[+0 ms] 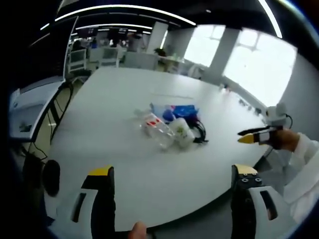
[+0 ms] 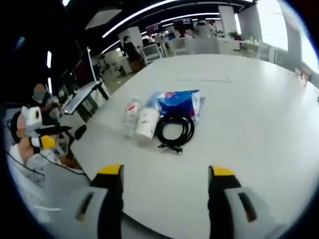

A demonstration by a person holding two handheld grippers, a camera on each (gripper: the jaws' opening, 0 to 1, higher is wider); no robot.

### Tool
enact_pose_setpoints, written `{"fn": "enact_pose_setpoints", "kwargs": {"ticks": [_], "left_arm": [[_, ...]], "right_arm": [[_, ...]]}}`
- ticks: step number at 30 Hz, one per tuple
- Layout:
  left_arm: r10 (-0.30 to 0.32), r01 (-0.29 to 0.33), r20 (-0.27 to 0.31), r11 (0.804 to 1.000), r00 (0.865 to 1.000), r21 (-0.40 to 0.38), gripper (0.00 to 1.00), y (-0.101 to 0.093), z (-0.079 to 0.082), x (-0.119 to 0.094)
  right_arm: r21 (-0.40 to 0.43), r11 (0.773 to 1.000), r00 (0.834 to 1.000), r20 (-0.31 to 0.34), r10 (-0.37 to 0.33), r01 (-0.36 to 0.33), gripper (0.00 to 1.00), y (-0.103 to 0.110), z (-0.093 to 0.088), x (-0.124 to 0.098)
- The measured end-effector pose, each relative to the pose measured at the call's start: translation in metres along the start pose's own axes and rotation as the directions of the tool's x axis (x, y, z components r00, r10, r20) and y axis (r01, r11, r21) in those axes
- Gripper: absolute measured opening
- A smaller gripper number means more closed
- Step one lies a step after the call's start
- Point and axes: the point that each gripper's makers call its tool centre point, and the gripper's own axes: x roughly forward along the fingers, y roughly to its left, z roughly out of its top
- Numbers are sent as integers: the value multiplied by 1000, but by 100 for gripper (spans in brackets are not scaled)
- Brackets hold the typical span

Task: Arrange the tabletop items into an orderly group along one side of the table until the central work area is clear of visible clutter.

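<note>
From left to right in the right gripper view, the left gripper (image 2: 44, 141) shows low at the table's edge, off the table (image 2: 259, 99), and in the left gripper view its 2 jaws rise wide apart with nothing between them (image 1: 172, 177). The clutter sits in 1 tight cluster near the middle of the tabletop: a clear plastic bottle (image 2: 130, 115) lying on its side, a white bottle (image 2: 146, 124) touching it, a coiled black cable (image 2: 175, 130) just beside that, and a blue-and-white packet (image 2: 180, 103) behind the coil. The right gripper (image 2: 166, 174) faces this cluster from the near edge, its jaws also spread wide and empty, well apart from the items. My judgement is that the sorting has not yet started, so the step in hand is the first reach. To do it well, I would take the outermost piece first, probably a bottle, gripping across its body rather than its cap so it does not roll, and leave the cable until last, since a loose coil may drag neighbours.
</note>
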Motion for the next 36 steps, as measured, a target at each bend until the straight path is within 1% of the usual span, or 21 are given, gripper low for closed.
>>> {"fn": "enact_pose_setpoints", "kwargs": {"ticks": [7,13,18,25,28,36], "left_arm": [[4,-4,19,1000,1000,-4,94,-4,2,-2],[5,-5,12,1000,1000,-15,93,-5,-2,-2],[1,-1,19,1000,1000,-22,93,-9,-1,-3],[1,0,15,999,1000,-50,93,-11,-8,-2],[3,-2,14,998,1000,-58,93,-10,-9,-2],[12,-10,19,997,1000,-71,93,-4,-8,-3]], "right_arm": [[-21,999,1000,-13,24,-24,67,2,6,11],[-42,998,999,-19,49,-49,66,9,13,19],[-59,996,997,-46,60,-63,65,15,15,28],[-74,992,993,-64,97,-102,65,27,23,46],[-81,990,992,-66,111,-116,65,34,28,51],[-115,983,987,-79,137,-146,65,43,39,65]]}}
